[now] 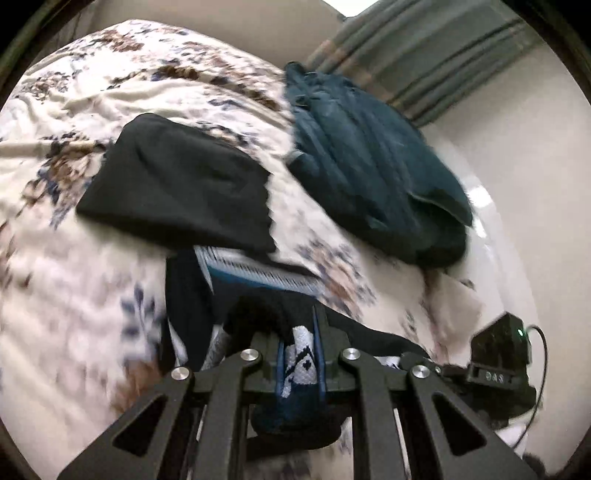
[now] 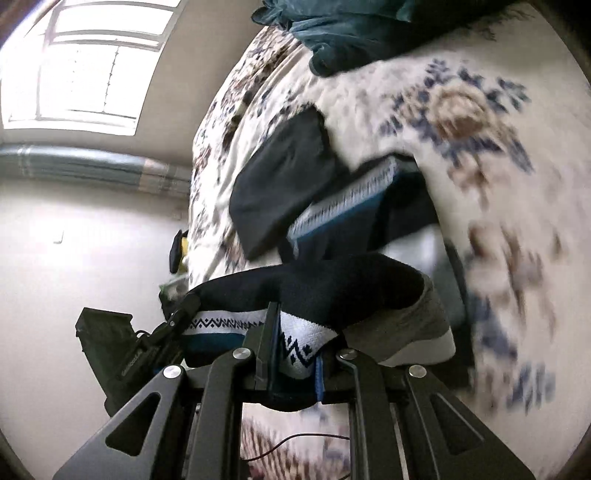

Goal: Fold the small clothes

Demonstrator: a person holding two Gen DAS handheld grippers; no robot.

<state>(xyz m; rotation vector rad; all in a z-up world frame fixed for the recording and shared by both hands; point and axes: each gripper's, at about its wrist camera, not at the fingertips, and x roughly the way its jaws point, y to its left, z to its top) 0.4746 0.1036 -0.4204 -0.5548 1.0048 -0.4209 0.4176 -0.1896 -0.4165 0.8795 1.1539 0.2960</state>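
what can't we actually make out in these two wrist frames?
- Left wrist: the held sock is mostly hidden; the left gripper, shut on it, covers its length.
- Right wrist: sock toe end is hidden behind the right gripper, also shut on it.
- Both views: floral bedsheet print is motion-blurred.
- Right wrist: teal garment is cut off by the top edge.
- Left wrist: the patterned item lies partly under the black cloth; type unclear.

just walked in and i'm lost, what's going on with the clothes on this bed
A person is folding small clothes on a floral bedspread with a hand-held tool in each hand. The left tool and the right tool are each shut on the white-patterned band of one dark sock, which is stretched between them above the bed. A black folded garment lies on the bedspread, with another patterned garment just below it. A heap of dark teal clothing sits near the bed's edge.
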